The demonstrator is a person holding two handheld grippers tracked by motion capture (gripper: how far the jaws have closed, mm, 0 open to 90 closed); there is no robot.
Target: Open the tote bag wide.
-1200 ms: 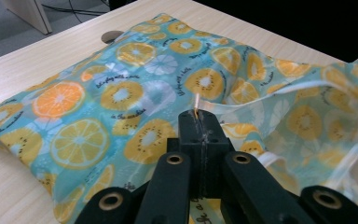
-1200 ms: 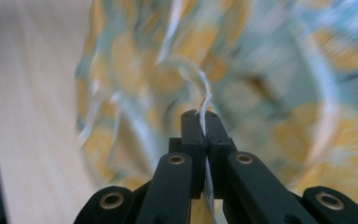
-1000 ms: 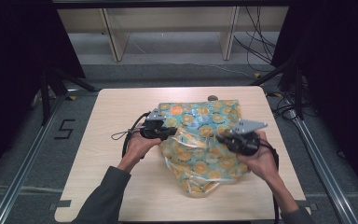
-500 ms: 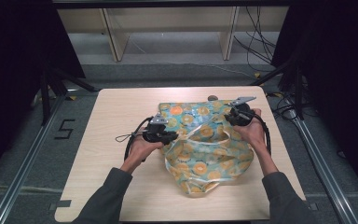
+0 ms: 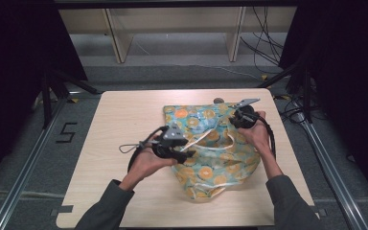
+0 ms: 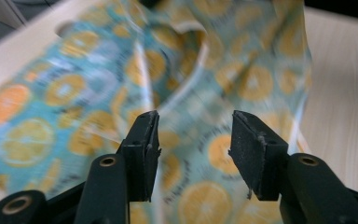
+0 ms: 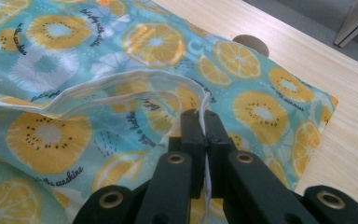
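Note:
A teal cloth bag (image 5: 215, 158) printed with orange and lemon slices lies crumpled on the right half of the wooden table (image 5: 124, 120); its white handles (image 5: 231, 142) loop across the middle. My left gripper (image 5: 187, 149) hovers at the bag's left edge. In the left gripper view it (image 6: 193, 140) is open, with blurred bag fabric (image 6: 65, 93) behind the gap. My right gripper (image 5: 235, 120) is at the bag's far right corner. In the right gripper view it (image 7: 204, 126) is shut on the bag's white-trimmed edge (image 7: 121, 91), lifting it slightly.
A small round disc (image 5: 218, 100) sits on the table just past the bag's far edge, also seen as a disc (image 7: 251, 44) in the right gripper view. Bare wood lies to the left and front. Pale shelving (image 5: 172, 28) and cables (image 5: 268, 52) are beyond the table.
My right gripper moved from the bag's near right side to its far right corner. My left gripper drifted slightly toward the person. The bag's cloth has shifted and reshaped.

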